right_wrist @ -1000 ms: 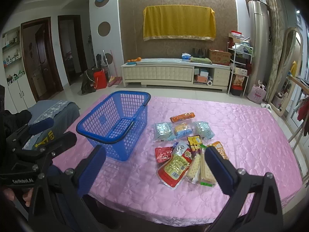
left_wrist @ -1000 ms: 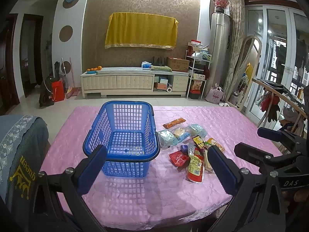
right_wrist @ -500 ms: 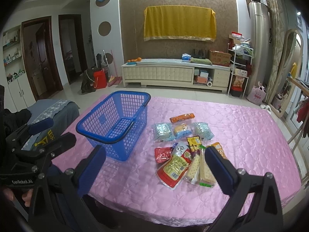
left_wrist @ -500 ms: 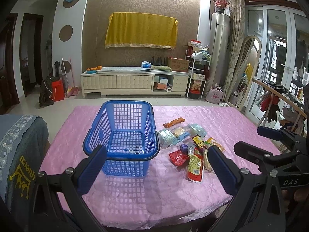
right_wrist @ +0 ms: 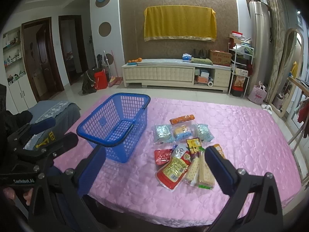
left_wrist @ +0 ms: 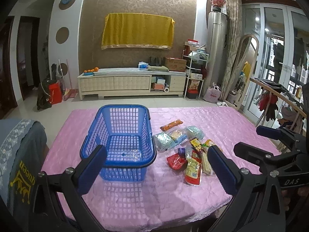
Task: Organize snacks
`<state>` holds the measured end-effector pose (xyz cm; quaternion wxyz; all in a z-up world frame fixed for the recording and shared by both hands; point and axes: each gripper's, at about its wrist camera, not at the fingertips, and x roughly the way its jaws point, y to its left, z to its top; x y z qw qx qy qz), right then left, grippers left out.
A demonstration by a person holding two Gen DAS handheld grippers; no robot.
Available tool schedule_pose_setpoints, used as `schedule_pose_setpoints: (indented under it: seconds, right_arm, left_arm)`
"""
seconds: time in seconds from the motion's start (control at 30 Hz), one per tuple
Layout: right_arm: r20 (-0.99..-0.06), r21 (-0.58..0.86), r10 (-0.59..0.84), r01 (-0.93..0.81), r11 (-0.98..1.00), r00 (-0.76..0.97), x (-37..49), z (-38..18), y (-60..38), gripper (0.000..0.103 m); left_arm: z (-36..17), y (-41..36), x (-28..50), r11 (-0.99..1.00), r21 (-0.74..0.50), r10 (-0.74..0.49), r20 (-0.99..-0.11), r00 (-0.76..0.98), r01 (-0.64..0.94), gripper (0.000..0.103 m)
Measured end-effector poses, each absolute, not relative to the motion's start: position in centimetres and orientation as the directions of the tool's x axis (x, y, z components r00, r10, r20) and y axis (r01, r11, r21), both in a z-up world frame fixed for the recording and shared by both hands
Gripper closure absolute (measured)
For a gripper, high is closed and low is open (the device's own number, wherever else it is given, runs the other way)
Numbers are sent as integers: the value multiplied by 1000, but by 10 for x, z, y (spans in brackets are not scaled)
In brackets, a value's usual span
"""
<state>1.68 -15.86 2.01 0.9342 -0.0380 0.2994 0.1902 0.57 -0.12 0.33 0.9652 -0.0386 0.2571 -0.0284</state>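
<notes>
An empty blue plastic basket (left_wrist: 121, 135) stands on the pink tablecloth (left_wrist: 154, 203); it also shows in the right wrist view (right_wrist: 115, 123). A pile of snack packets (left_wrist: 189, 152) lies just right of it, with a red sausage pack (right_wrist: 173, 170), cracker packs (right_wrist: 200, 172), silver-blue packets (right_wrist: 162, 133) and an orange packet (right_wrist: 182, 118). My left gripper (left_wrist: 156, 166) is open and empty, above the table's near edge in front of the basket. My right gripper (right_wrist: 154, 166) is open and empty, near the front of the pile.
A grey-covered chair (left_wrist: 17, 154) stands at the table's left. Beyond the table are a cream TV cabinet (left_wrist: 131, 83), a shelf rack (left_wrist: 195, 71) and a clothes rack (left_wrist: 274, 96) on the right.
Both views have shifted only slightly; the grippers stay open and nothing on the table has moved.
</notes>
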Motion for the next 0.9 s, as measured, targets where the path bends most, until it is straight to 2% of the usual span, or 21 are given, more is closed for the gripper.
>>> schedule_pose_setpoints:
  seconds: [0.17, 0.47, 0.67, 0.9]
  right_arm:
    - [-573, 31, 311, -360, 933, 758, 34, 28, -173, 0]
    - [-598, 40, 267, -304, 952, 756, 83, 26, -219, 0]
    - [-657, 63, 234, -258, 964, 717, 121, -4, -252, 0]
    - [-746, 86, 183, -180, 980, 640, 146, -62, -283, 0]
  left_arm:
    - [12, -15, 29, 995, -67, -96, -502, 859, 72, 0]
    - [12, -58, 94, 977, -38, -194, -574, 795, 210, 0]
    - [-15, -91, 132, 959, -12, -223, -656, 721, 285, 0]
    - [-74, -119, 170, 942, -19, -220, -788, 575, 335, 0]
